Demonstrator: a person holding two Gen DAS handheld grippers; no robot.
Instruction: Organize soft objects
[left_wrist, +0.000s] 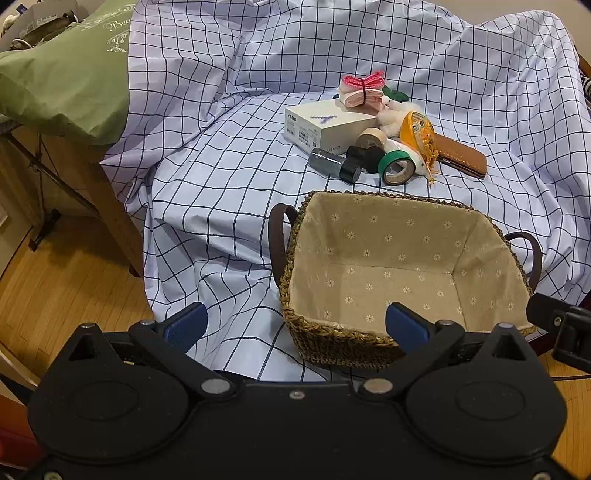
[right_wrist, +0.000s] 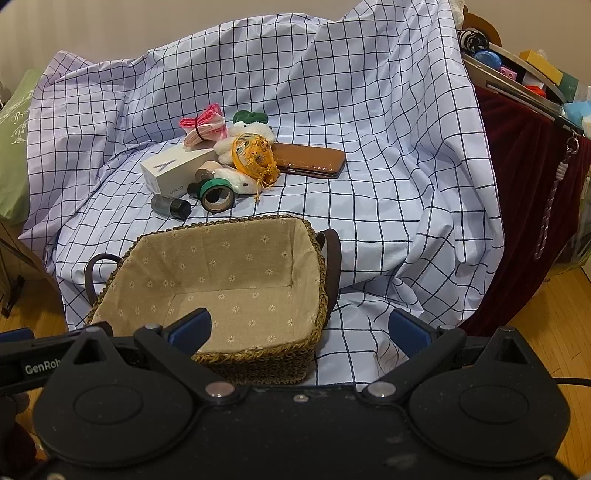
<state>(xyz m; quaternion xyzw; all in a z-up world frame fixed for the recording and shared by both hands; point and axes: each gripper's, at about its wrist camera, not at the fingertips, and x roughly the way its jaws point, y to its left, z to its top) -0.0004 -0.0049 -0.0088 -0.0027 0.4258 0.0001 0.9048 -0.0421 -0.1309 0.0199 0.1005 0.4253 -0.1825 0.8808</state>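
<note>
Left wrist view
- Left gripper (left_wrist: 295, 325): fingers spread wide apart, holding nothing, above the near edge of the checked cloth (left_wrist: 221, 177).
- Basket (left_wrist: 295, 229): woven, fabric-lined, nothing inside, near the cloth's front edge; the right finger overlaps its near rim.
- Pile: behind the basket, mid-cloth. Pink bundle (left_wrist: 360, 90) rests on the white box (left_wrist: 328, 125); white plush toy (left_wrist: 397, 116) just beside the box; orange pouch (left_wrist: 419, 134) leans against the brown case (left_wrist: 461, 157); tape rolls (left_wrist: 395, 166) in front.
- Only here: green pillow (left_wrist: 66, 85) at the cloth's left edge.
- Cut off: a black part of the other gripper at the right border.

Right wrist view
- Right gripper (right_wrist: 301, 328): fingers wide apart, holding nothing; left finger over the basket (right_wrist: 317, 251), right finger over cloth (right_wrist: 388, 184).
- Only here: red drape (right_wrist: 524, 192) at the cloth's right edge, a cluttered shelf (right_wrist: 517, 79) above it.
- Hard to make out: a green soft thing (right_wrist: 250, 116) behind the plush toy (right_wrist: 255, 130), mostly hidden.
</note>
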